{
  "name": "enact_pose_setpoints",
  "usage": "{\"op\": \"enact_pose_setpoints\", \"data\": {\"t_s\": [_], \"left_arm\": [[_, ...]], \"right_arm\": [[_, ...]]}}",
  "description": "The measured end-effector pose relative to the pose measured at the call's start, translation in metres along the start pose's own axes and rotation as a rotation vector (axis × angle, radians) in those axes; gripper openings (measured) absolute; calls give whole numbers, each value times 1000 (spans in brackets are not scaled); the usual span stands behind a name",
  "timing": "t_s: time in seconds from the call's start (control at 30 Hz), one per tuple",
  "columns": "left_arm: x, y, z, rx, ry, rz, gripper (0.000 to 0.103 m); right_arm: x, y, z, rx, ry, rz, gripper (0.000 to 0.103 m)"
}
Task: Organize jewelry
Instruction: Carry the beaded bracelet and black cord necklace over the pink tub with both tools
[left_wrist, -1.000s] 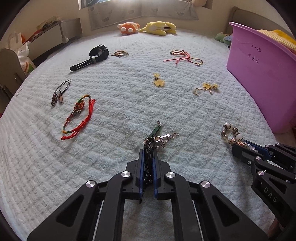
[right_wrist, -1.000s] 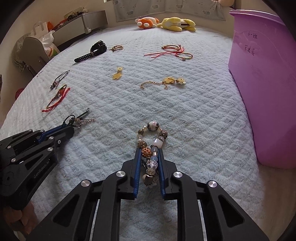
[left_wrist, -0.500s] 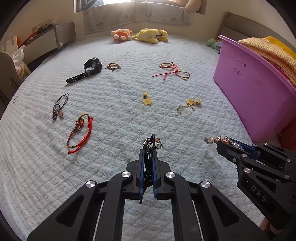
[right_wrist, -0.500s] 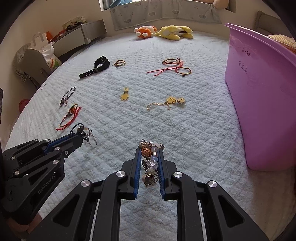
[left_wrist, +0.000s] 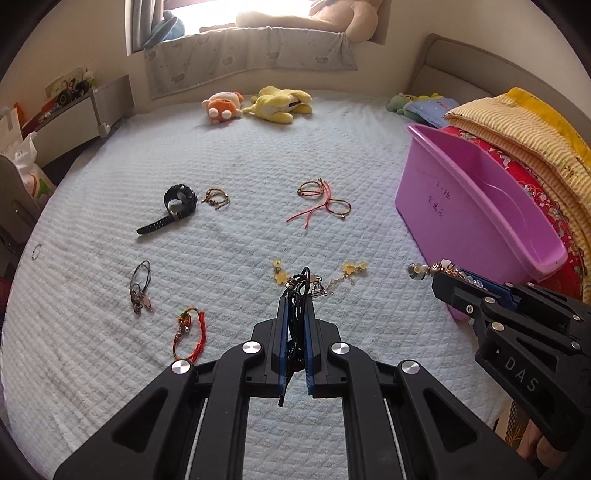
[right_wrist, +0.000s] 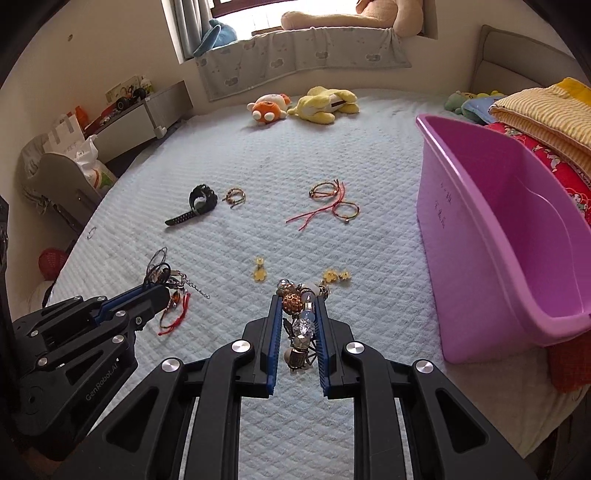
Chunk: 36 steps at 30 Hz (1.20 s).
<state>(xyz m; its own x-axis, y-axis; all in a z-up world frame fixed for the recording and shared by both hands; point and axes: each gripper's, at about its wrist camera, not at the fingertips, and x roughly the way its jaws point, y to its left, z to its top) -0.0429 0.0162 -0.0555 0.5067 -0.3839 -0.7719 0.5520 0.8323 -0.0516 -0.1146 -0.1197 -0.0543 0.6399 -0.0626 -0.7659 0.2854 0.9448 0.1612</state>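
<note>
My left hand-held gripper (left_wrist: 296, 295) clamped on black cord necklace (left_wrist: 301, 286); my right hand-held gripper (right_wrist: 298, 301) clamped on beaded bracelet (right_wrist: 297, 314). Both pieces held above bed (left_wrist: 240, 240). Purple bin (right_wrist: 498, 236) looks empty. Left on bed: watch (left_wrist: 177, 203), red cord bracelets (left_wrist: 325, 203), gold pieces (left_wrist: 280, 271).

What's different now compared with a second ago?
Both grippers rose off the pale quilted bedspread: the left gripper lifted its black cord bracelet, the right gripper its chunky beaded bracelet. Both grips, the other jewelry and the purple tub stayed unchanged.
</note>
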Motion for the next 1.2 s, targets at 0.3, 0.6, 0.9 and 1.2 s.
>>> {"op": "enact_pose_setpoints", "data": {"t_s": [0.3,0.6,0.9,1.2], "left_arm": [[-46,-39,69,94,-35,-73,7],[-47,-126,114,111,-49,-168,7],[-14,-229,140,83,-8,-142,7],[50,-281,135,-2,110,-67,8]], "right_arm": [[-74,-37,50,115,-65,-79,17],[-119,-121,79,162,-93,-158,17],[-111,-225,109,123,-47,-117,17],[-57,-292,113,67,93,-24,17]]}}
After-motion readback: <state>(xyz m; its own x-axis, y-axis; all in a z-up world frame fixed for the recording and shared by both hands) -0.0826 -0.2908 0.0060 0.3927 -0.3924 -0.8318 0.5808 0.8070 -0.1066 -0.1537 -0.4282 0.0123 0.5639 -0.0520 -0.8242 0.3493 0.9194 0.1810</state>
